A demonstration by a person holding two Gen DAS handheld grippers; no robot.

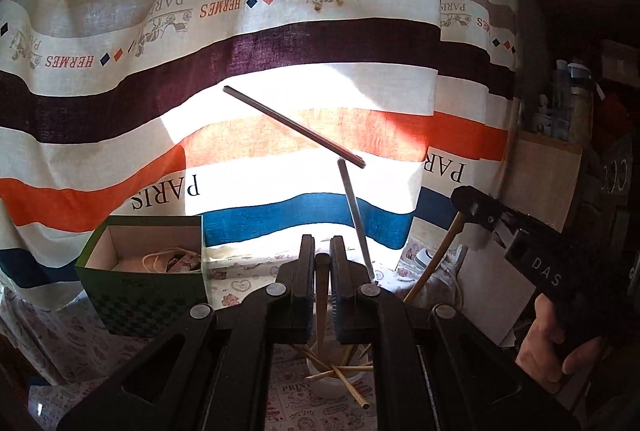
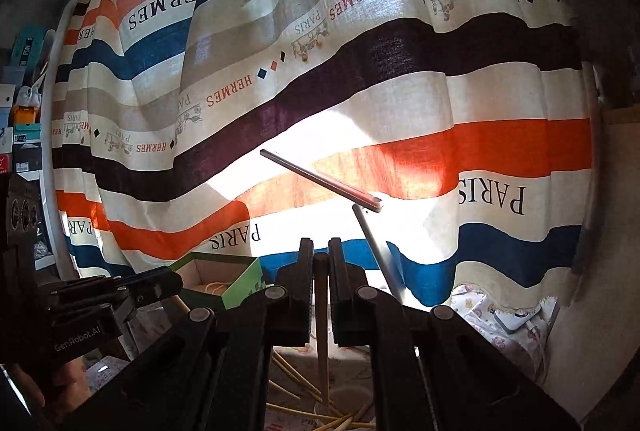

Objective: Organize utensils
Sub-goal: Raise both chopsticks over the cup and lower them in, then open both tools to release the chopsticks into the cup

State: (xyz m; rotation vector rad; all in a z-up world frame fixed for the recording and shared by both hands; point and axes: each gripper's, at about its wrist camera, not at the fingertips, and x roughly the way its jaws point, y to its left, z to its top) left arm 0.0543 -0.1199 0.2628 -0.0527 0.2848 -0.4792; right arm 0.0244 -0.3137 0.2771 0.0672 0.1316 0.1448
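Note:
In the left wrist view my left gripper (image 1: 322,243) is shut on a brown wooden chopstick (image 1: 322,295) that hangs straight down between its jaws. Below it stands a white cup (image 1: 324,389) with several pale chopsticks (image 1: 340,371) crossed in it. My right gripper (image 1: 468,203) shows at the right, shut on a light chopstick (image 1: 434,263) that slants down. In the right wrist view my right gripper (image 2: 321,245) is shut on a chopstick (image 2: 321,311). Loose pale chopsticks (image 2: 296,379) lie beneath it. My left gripper (image 2: 168,283) is at the left.
A striped curtain (image 1: 280,43) fills the background. A green open box (image 1: 140,283) stands at the left on the patterned tablecloth (image 1: 240,279). A thin grey rod (image 1: 356,219) topped by a dark bar (image 1: 296,127) rises behind the cup. A hand (image 1: 560,343) holds the right gripper.

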